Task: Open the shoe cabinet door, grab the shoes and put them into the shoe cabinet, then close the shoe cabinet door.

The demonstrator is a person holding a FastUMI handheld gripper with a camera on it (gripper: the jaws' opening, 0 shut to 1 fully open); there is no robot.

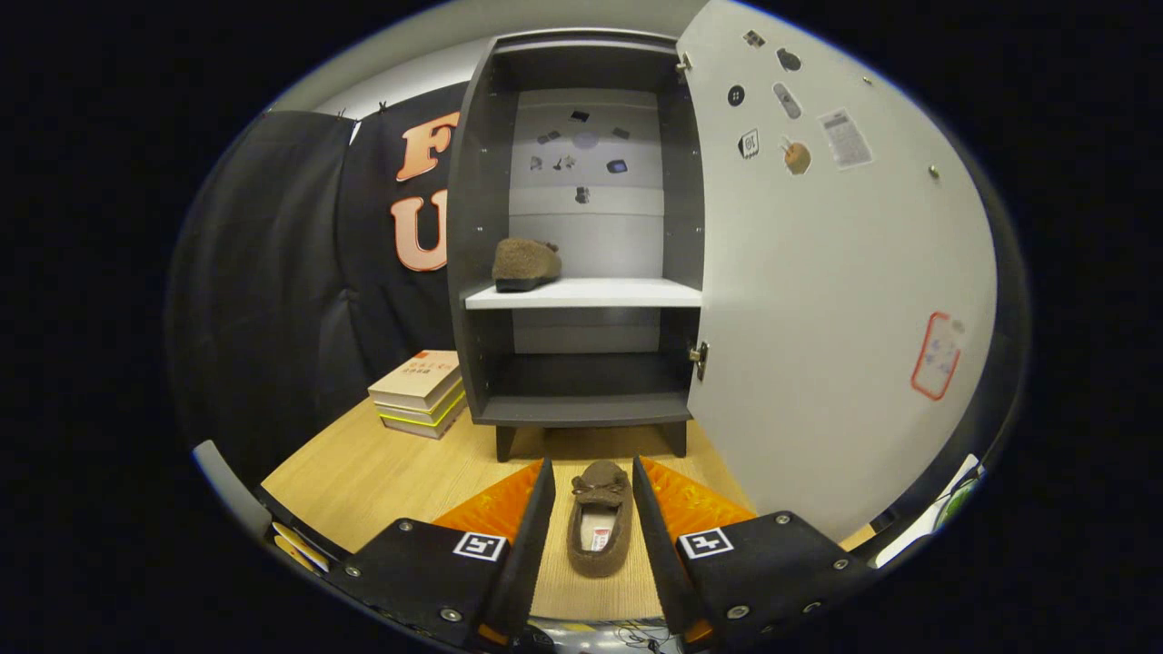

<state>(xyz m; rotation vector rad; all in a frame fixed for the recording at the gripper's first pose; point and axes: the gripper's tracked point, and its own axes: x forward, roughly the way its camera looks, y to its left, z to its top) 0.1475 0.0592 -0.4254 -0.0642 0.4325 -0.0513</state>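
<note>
A dark grey shoe cabinet (472, 272) stands ahead on the wooden floor, its pale door (818, 300) swung wide open to the right. One brown slipper (525, 263) rests on the left part of the white middle shelf (618, 292). A second brown slipper (600, 529) lies on the floor in front of the cabinet, toe toward it. My gripper (592, 477) is open, and this slipper lies in the gap between the two fingers without either finger touching it. The cabinet's bottom compartment (581, 377) holds nothing.
A stack of books (420, 392) sits on the floor just left of the cabinet. The open door walls off the right side and carries small stickers and a red-outlined label (938, 356). Black cloth hangs behind and to the left.
</note>
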